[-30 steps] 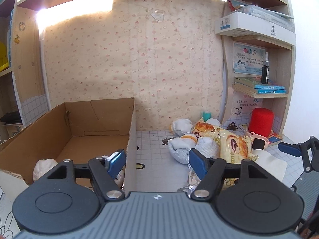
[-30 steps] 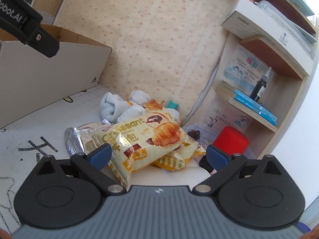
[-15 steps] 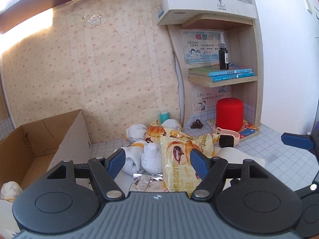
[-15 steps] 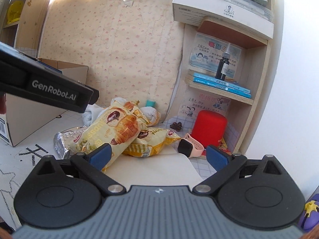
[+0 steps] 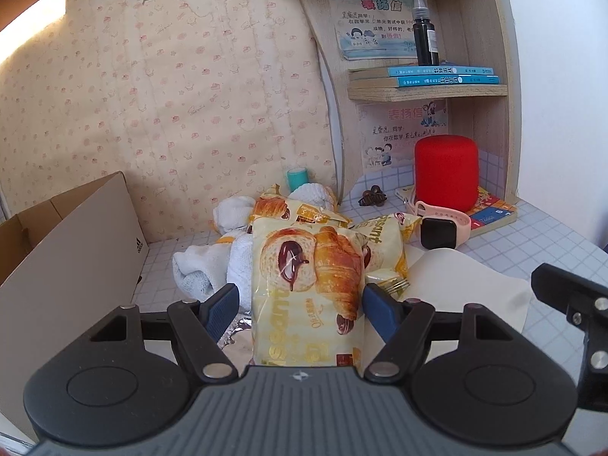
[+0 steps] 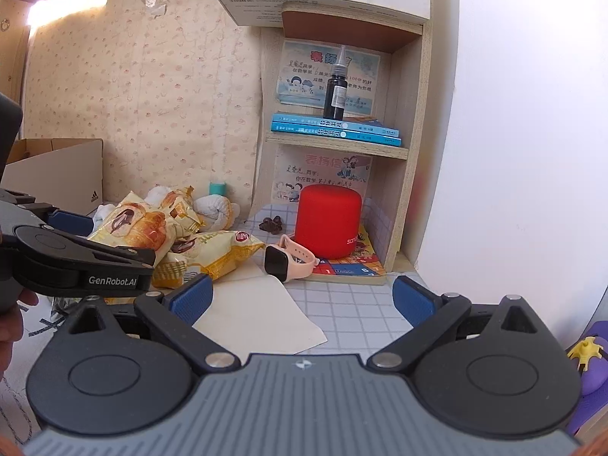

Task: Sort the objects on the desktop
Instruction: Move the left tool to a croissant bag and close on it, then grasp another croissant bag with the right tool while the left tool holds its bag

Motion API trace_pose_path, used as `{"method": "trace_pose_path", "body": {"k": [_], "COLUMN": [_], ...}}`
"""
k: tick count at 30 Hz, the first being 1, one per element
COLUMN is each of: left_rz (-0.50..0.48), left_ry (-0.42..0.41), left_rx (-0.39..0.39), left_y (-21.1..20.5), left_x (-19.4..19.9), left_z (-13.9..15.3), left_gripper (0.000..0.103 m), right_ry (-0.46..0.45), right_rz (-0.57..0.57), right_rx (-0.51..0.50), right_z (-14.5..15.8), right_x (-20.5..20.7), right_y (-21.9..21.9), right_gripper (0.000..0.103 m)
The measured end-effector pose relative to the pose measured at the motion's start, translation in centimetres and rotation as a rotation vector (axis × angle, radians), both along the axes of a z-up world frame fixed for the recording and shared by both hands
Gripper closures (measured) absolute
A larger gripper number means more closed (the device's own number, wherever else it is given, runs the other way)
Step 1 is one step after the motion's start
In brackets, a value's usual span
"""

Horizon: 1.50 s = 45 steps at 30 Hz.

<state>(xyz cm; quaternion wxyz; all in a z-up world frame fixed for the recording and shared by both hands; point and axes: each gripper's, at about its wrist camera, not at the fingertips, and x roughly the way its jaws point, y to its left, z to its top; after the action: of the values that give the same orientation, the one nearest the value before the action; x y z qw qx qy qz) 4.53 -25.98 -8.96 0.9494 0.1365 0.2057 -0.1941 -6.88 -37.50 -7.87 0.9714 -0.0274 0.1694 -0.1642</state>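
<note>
Left wrist: left claw (image 5: 300,304) apart, straddling glossy crinkled croissant packet (image 5: 307,277); right claw (image 6: 302,300) apart, empty.

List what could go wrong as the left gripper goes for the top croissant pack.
1. The left gripper is open astride the top croissant pack, which lies on a second pack and towels; closing may snag those too.
2. The pack looks puffy and slick, so it may slip from the jaws or crush.
3. The right gripper hangs open close beside the left one, and the watch lies near; a swing may cause a knock.
</note>
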Motion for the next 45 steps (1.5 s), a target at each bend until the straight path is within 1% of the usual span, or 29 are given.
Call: {"method": "trace_pose_path", "body": {"k": [2,3,4,8,11,15,17,20,23,25,29,31,34,40,43,45], "left_rz": [0.005,0.007,0.008,0.019,0.036,0.044,0.05,0.057,0.062,0.069,0.085,0.082,0.076,0.072,0.064,0.071], "left_ry": [0.005,0.015,0.027,0.034,0.029,0.012,0.002,-0.021,-0.046,-0.068,-0.06,-0.066,-0.061,-0.045,-0.055,-0.059], "left_rx": [0.012,0.02,0.017,-0.025,-0.057,-0.071,-0.075,-0.078,-0.085,-0.077,-0.102,-0.11,-0.112,-0.135,-0.132,-0.136], "left_y": [-0.3,-0.4,-0.4,0.5,1.5,2.9,3.6,4.8,5.7,6.2,7.5,7.9,8.1,8.2,8.1,8.2], "left_x": [0.3,0.5,0.7,0.9,0.8,0.4,0.1,-0.5,-1.0,-1.2,-0.7,-0.7,-0.7,-0.7,-1.0,-1.0], "left_z": [-0.4,-0.6,-0.8,-0.8,-0.4,0.1,0.3,0.5,0.7,0.8,1.0,1.1,1.2,1.2,1.3,1.5], "left_gripper": [0.03,0.034,0.042,0.048,0.05,0.051,0.051,0.051,0.051,0.051,0.051,0.051,0.051,0.051,0.051,0.051], "right_ry": [-0.007,-0.008,-0.01,0.014,0.055,0.072,0.084,0.099,0.13,0.156,0.202,0.246,0.249,0.258,0.244,0.267], "right_rz": [-0.004,-0.001,0.003,0.046,0.05,0.032,0.021,0.033,0.049,0.036,0.008,-0.019,-0.016,-0.031,-0.019,-0.006], "right_rx": [0.041,0.053,0.066,0.131,0.159,0.212,0.217,0.247,0.252,0.254,0.268,0.267,0.286,0.211,0.254,0.235], "right_z": [0.0,0.0,0.1,0.4,0.6,0.7,0.7,0.4,0.0,-0.3,-1.1,-1.9,-2.3,-1.7,-1.6,-1.9], "right_x": [0.1,0.2,0.4,1.9,4.1,7.1,8.6,10.4,12.2,13.4,15.1,16.0,15.9,14.3,14.8,15.8], "right_y": [-0.7,-0.9,-1.1,-1.4,-1.1,-0.4,0.2,0.8,1.5,2.0,2.4,2.1,1.5,1.1,1.1,1.8], "right_gripper": [0.005,0.005,0.005,0.005,0.005,0.005,0.005,0.005,0.005,0.005,0.005,0.005,0.007,0.007,0.007,0.007]}}
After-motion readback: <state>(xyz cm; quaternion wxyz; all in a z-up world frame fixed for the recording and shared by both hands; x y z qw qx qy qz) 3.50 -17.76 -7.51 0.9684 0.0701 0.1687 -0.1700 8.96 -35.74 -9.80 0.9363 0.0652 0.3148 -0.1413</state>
